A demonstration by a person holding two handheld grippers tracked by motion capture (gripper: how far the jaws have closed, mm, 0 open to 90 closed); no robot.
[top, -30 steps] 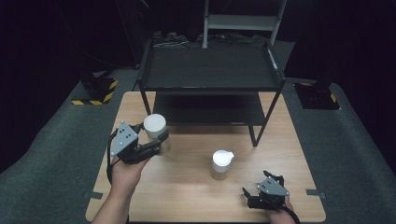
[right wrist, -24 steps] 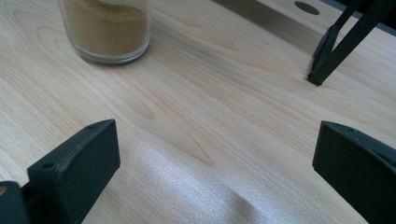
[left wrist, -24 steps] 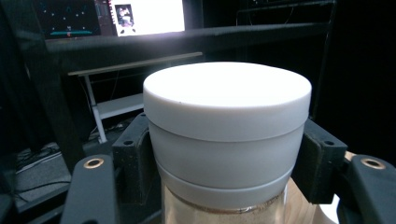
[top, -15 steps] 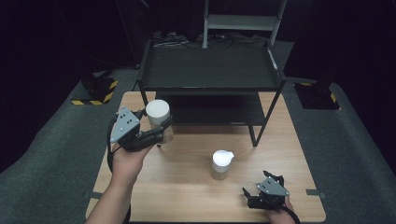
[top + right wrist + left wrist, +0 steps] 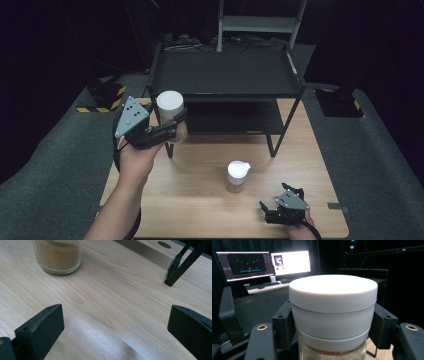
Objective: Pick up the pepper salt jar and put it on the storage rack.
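Observation:
My left gripper (image 5: pixel 172 129) is shut on a glass jar with a white lid (image 5: pixel 170 105), held in the air beside the front left leg of the black shelf rack (image 5: pixel 226 75). In the left gripper view the jar's white lid (image 5: pixel 333 306) sits between both jaws, with brown powder showing below it. A second jar with a white lid (image 5: pixel 237 175) stands on the wooden table (image 5: pixel 195 210). My right gripper (image 5: pixel 263 209) rests open near the table's front right, with the second jar's brown-filled base (image 5: pixel 58 255) ahead to its left.
The two-level black rack stands across the back half of the table; one of its legs (image 5: pixel 176 267) is ahead of the right gripper. Monitors (image 5: pixel 263 263) glow beyond the rack in the left gripper view. Grey floor surrounds the table.
The left gripper has lifted its jar up and toward the rack's top level. The right gripper and the second jar have stayed still.

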